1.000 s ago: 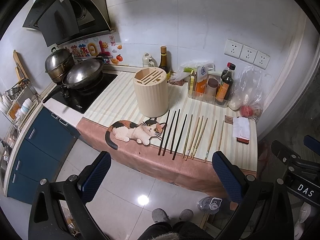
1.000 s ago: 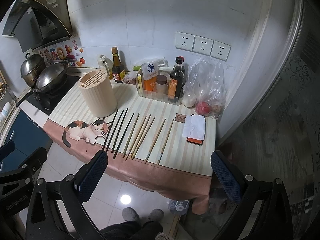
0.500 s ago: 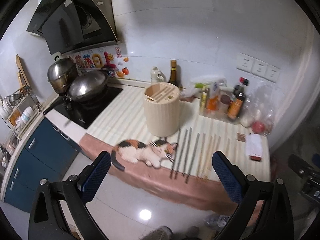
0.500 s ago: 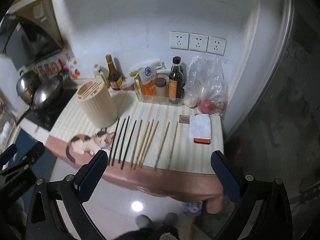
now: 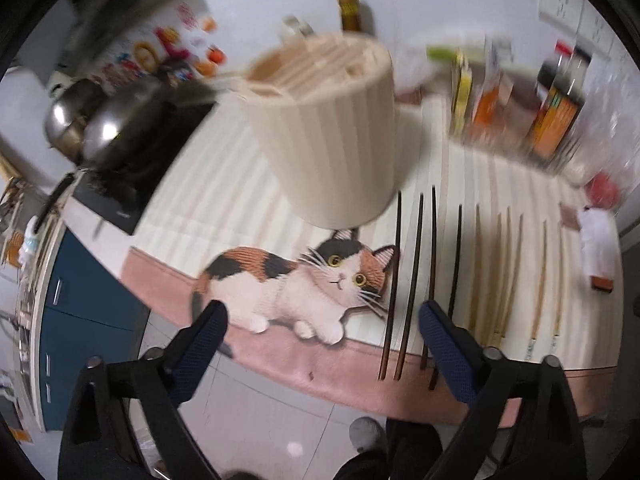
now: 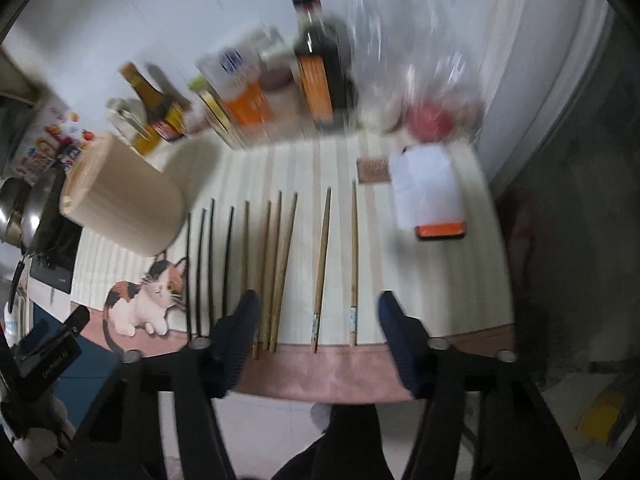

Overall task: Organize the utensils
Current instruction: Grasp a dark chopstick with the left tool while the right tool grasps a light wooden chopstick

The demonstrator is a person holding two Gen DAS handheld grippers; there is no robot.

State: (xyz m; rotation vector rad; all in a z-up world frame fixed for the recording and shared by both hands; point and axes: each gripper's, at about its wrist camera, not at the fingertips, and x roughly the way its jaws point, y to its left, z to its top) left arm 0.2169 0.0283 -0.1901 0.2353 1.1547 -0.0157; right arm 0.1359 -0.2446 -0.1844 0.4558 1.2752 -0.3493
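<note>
Several dark chopsticks (image 5: 414, 272) and several light wooden chopsticks (image 5: 508, 272) lie side by side on a striped mat with a cat picture (image 5: 304, 280). A cream slotted utensil holder (image 5: 336, 132) stands behind them. My left gripper (image 5: 322, 320) is open and empty, low over the mat's front edge, by the dark chopsticks. In the right wrist view the dark chopsticks (image 6: 210, 264), light chopsticks (image 6: 280, 264) and holder (image 6: 124, 200) show too. My right gripper (image 6: 318, 308) is open and empty above two separate wooden chopsticks (image 6: 322, 268).
Sauce bottles and packets (image 6: 316, 68) line the back wall. A phone under white paper (image 6: 428, 196) lies at the mat's right end beside plastic bags (image 6: 428, 120). Pots on a stove (image 5: 100, 128) stand to the left. The counter edge drops to the floor (image 5: 256, 408).
Both grippers have moved down and in towards the counter's front edge. The chopsticks and holder now look much larger. Nothing was grasped.
</note>
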